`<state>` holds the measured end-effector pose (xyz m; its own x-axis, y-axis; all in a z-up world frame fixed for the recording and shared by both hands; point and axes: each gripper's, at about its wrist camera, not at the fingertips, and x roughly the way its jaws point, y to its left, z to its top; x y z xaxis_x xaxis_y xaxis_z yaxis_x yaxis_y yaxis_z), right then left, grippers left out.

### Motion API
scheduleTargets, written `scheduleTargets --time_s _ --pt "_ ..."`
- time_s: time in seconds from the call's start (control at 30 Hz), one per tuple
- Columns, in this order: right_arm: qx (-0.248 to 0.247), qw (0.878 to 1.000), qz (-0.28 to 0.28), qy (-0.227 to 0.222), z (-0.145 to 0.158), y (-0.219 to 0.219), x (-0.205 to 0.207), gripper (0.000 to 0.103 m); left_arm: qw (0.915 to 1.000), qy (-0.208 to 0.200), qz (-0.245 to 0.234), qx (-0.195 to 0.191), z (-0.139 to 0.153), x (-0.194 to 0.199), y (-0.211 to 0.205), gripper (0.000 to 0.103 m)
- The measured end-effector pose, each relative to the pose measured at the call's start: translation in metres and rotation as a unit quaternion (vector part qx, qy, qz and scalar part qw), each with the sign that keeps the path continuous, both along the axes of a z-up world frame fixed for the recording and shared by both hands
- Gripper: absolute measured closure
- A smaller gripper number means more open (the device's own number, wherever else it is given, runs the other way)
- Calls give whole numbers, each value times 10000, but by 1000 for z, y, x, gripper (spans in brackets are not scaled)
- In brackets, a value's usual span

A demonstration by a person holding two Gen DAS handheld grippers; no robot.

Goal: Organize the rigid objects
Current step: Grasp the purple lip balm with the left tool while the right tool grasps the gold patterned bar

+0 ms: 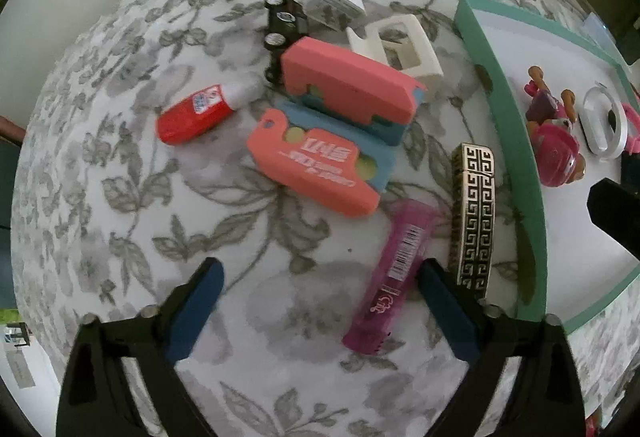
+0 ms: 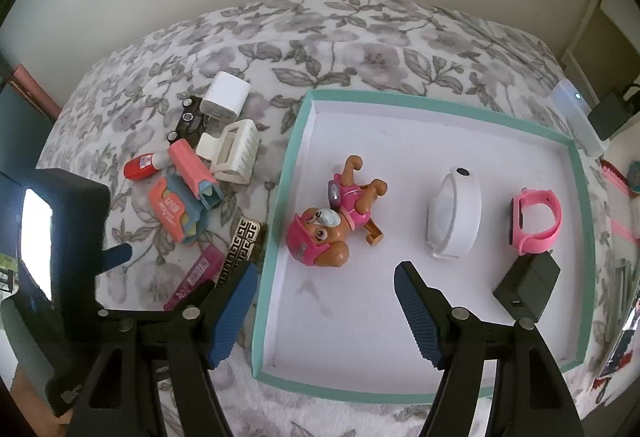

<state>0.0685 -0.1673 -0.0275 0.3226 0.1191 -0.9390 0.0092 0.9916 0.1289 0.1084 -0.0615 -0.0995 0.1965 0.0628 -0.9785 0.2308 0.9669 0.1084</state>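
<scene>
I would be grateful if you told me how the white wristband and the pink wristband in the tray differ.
The white wristband is plainly larger than the pink wristband. The white wristband is all white apart from a small dark dot near its top, while the pink wristband carries a dark rectangular module on its left side. The white one lies nearer the toy pup; the pink one lies nearer the tray's right wall. Both are closed loops lying inside the tray.

Light: soft, even, slightly dim.
Shadows: faint, short.
Glare: bright screen patch [image 2: 37, 233] at 9 o'clock, right wrist.
Edges: heavy fisheye bending, black corners.
Blur: mild throughout.
</scene>
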Motion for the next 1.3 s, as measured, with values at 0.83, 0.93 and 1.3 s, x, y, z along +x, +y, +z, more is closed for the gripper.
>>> scheduleTargets --time_s 0.83,0.93,1.3 --pt "49 9997 239 99 -10 18 4 29 9970 134 371 -662 4 -8 62 74" --pt "57 9995 312 89 -9 23 4 29 9956 92 653 -665 2 -5 82 74" --pt "557 9969 548 88 -10 36 5 47 9875 10 1316 -862 1 -1 145 74"
